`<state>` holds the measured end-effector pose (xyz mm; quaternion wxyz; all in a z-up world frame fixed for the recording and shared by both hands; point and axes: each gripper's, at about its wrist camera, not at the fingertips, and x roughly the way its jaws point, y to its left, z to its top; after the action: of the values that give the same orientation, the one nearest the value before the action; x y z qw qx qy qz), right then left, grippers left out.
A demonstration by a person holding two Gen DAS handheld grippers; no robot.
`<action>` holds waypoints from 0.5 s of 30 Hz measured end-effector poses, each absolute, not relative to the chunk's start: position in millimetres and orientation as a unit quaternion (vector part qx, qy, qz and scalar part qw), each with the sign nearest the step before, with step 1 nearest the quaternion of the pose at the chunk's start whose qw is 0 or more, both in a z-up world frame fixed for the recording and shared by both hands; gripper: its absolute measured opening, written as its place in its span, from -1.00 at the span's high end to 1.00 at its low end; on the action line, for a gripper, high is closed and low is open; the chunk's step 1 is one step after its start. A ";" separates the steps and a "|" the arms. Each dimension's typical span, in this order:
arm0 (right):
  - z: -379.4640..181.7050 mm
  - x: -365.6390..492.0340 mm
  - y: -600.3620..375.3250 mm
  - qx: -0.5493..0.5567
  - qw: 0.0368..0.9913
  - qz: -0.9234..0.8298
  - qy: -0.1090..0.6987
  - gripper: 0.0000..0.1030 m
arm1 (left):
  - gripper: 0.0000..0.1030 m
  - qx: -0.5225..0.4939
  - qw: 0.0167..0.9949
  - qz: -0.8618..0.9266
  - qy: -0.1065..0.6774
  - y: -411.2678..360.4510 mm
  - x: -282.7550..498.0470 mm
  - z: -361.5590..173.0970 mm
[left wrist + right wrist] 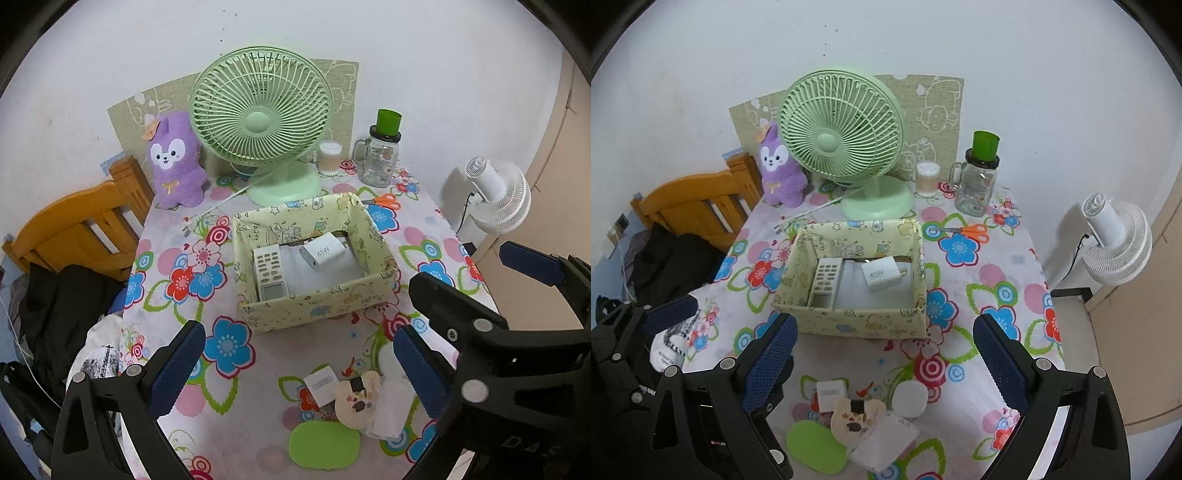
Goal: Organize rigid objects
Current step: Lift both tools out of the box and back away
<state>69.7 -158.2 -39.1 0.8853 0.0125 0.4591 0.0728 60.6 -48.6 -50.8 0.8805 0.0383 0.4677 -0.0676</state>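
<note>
**Floral table, one box, five loose pieces**

Left wrist view: a floral tablecloth (229, 435) covers the table against a white wall. One fabric box (314, 310) holds two items, a remote (269, 271) and a charger (323, 253). The left gripper (299, 365) is spread, empty.

Right wrist view: two fans, green fan (838, 142) and white fan (1119, 243). The right gripper (884, 362) is spread over five small items (864, 421) near the table edge.

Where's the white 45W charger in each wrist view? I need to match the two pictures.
Left wrist: the white charger lies inside the yellow fabric box, right of centre, beside the remote control.
Right wrist: the charger lies in the same box, centre of picture.
Shared landmark: the green desk fan behind the box.
</note>
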 end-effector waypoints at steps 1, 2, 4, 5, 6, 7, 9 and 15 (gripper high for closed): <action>-38.8 67.1 -159.6 0.015 0.885 0.074 0.459 -0.89 | -0.99 0.040 0.881 -0.067 0.467 -49.4 58.7 -51.8; -38.7 63.9 -160.7 0.014 0.886 0.072 0.458 -0.89 | -0.99 0.042 0.881 -0.063 0.468 -49.9 56.7 -52.9; -38.4 58.1 -162.0 0.009 0.888 0.071 0.455 -0.89 | -0.99 0.040 0.881 -0.063 0.467 -50.2 52.6 -54.6; -38.6 55.9 -163.0 0.007 0.888 0.071 0.454 -0.89 | -0.99 0.037 0.881 -0.063 0.467 -49.3 50.5 -54.9; -39.1 54.1 -164.1 0.005 0.888 0.071 0.454 -0.89 | -0.99 0.035 0.881 -0.063 0.468 -48.8 49.0 -55.0; -39.9 52.4 -165.6 0.003 0.888 0.070 0.454 -0.89 | -0.99 0.032 0.881 -0.063 0.467 -48.7 47.0 -55.7; -41.3 49.7 -168.3 0.002 0.888 0.070 0.454 -0.89 | -0.99 0.032 0.882 -0.062 0.466 -48.7 43.9 -56.6; -47.3 44.2 -177.4 -0.001 0.889 0.065 0.454 -0.89 | -0.99 0.026 0.882 -0.056 0.467 -48.6 39.1 -62.0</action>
<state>44.2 -177.4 -47.3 0.8888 -0.0006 0.4537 0.0652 39.1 -48.6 -62.0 0.8819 0.0261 0.4672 -0.0564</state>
